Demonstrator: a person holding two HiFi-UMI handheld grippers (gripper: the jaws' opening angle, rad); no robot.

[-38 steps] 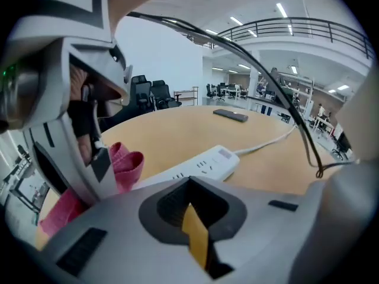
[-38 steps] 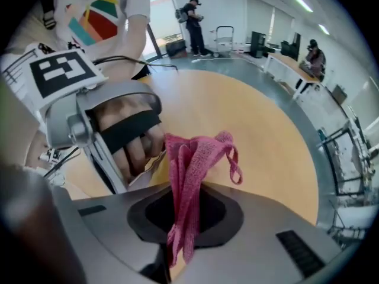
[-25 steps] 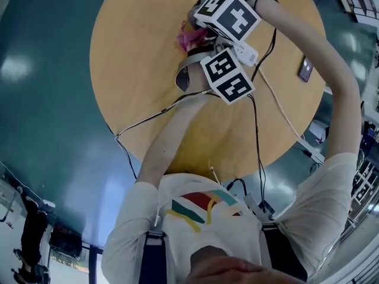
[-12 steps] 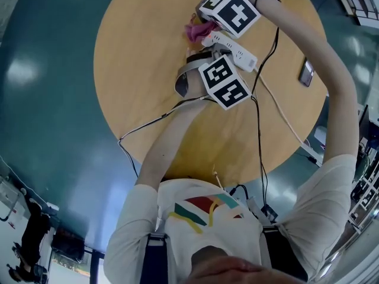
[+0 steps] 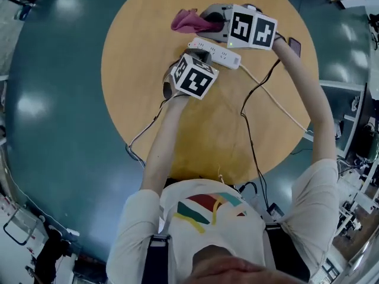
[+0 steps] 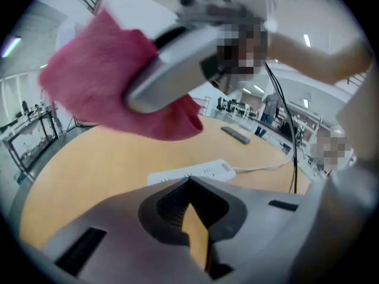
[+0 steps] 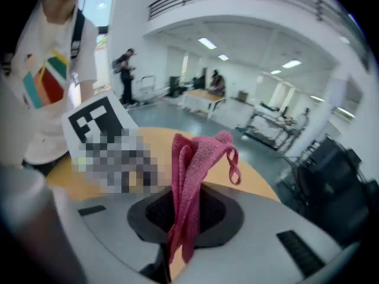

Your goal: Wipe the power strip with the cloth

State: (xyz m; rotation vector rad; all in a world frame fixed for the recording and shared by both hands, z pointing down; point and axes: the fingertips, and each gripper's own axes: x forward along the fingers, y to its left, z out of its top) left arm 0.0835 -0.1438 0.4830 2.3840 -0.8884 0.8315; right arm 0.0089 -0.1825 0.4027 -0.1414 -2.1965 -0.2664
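The white power strip [image 5: 214, 51] lies flat on the round wooden table [image 5: 136, 70]; in the left gripper view the power strip [image 6: 189, 171] sits just beyond my jaw tips. My right gripper [image 5: 205, 21] hangs above the table behind the strip, shut on a pink cloth [image 5: 187, 21]. In the right gripper view the cloth [image 7: 192, 176] stands bunched up out of the clamped jaws. My left gripper [image 5: 203, 56] is shut on nothing, at the strip's near side. From there the cloth [image 6: 112, 93] shows overhead.
A dark phone [image 5: 294, 46] lies near the table's right edge. The strip's white cord [image 5: 273, 97] runs off to the right, and black cables [image 5: 249, 129] trail from the grippers over the near table edge. Teal floor surrounds the table.
The right gripper has lifted the cloth off the power strip and rolled, so the cloth now hangs clear behind it. The left gripper has stayed by the strip.
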